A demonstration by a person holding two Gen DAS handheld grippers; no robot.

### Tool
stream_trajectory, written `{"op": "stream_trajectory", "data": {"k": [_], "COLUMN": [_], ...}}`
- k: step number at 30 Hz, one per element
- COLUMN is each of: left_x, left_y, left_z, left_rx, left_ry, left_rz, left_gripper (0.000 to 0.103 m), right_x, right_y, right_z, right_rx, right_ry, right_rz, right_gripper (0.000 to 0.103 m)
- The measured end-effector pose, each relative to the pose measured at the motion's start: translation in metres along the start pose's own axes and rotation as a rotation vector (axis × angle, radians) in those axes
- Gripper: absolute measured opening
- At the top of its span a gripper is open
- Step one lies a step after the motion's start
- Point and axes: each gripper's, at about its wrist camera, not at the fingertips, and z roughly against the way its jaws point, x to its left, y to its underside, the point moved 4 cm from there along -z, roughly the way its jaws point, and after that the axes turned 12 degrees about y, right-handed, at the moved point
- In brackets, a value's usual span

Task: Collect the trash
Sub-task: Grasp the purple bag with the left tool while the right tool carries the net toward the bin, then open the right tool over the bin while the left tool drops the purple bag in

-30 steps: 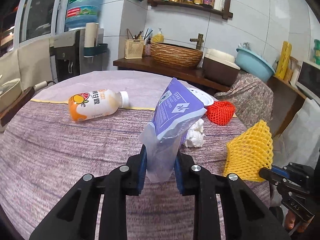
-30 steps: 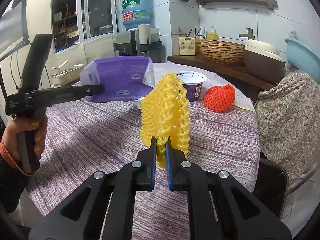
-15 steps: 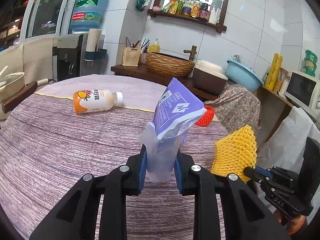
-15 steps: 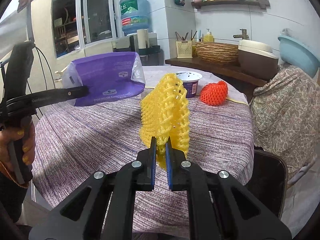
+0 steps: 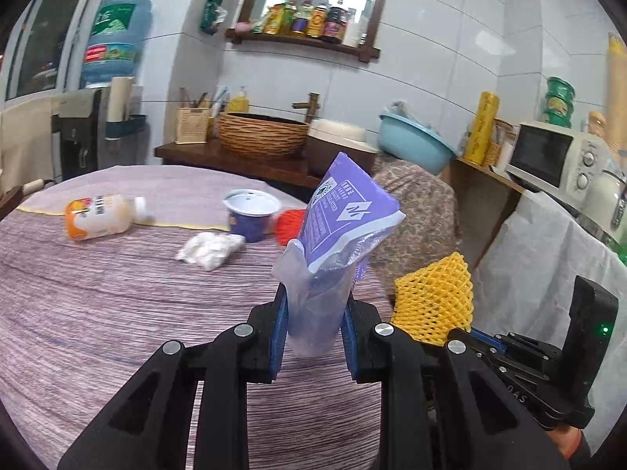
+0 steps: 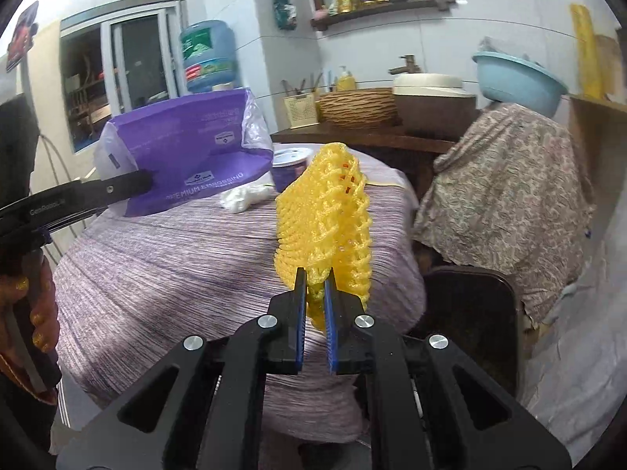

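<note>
My left gripper is shut on a purple plastic pouch and holds it upright above the round table's near edge; the pouch also shows in the right wrist view. My right gripper is shut on a yellow foam fruit net, which also shows at the right in the left wrist view. On the purple tablecloth lie an orange drink bottle, a crumpled white tissue, a purple yogurt cup and a red foam net.
A dark bin or chair stands right of the table's edge. A cloth-covered object stands behind it. A wooden counter with a wicker basket lies behind the table. A white cover hangs at the right.
Both grippers have pulled back and swung right, away from the table's middle, still holding the pouch and the yellow net. The tissue and yogurt cup have come into the left wrist view.
</note>
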Motion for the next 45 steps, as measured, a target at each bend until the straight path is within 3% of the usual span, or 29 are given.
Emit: {"op": "stream_trajectory", "data": {"k": [13, 29, 30, 32, 33, 34, 39, 45], "left_x": [-0.062, -0.085, -0.085, -0.087, -0.088, -0.089, -0.097, -0.115], "left_y": [0.014, 0.041, 0.042, 0.046, 0.048, 0.05, 0.06, 0.082], "left_z": [-0.062, -0.109, -0.111, -0.117, -0.12, -0.123, -0.144, -0.179], "left_rx": [0.098, 0.2, 0.206, 0.223, 0.232, 0.239, 0.276, 0.343], "left_ry": [0.133, 0.154, 0.155, 0.159, 0.162, 0.161, 0.167, 0.18], "left_rz": [-0.074, -0.118, -0.12, -0.122, -0.124, -0.126, -0.133, -0.152], "left_gripper": [0.024, 0.024, 0.025, 0.025, 0.025, 0.025, 0.024, 0.025], "right_x": [-0.086, -0.13, -0.131, -0.134, -0.137, -0.139, -0.147, -0.163], "right_y": [0.029, 0.099, 0.101, 0.103, 0.104, 0.104, 0.104, 0.102], "right_z": [-0.012, -0.118, -0.121, -0.123, -0.124, -0.123, -0.107, -0.068], "right_rx": [0.055, 0.269, 0.276, 0.277, 0.274, 0.263, 0.253, 0.214], "right_ry": [0.18, 0.247, 0.257, 0.266, 0.274, 0.279, 0.317, 0.407], "right_rz": [-0.091, -0.178, -0.183, -0.208, -0.223, -0.236, -0.265, -0.276], "right_gripper": [0.009, 0.011, 0.014, 0.033, 0.05, 0.054, 0.055, 0.065]}}
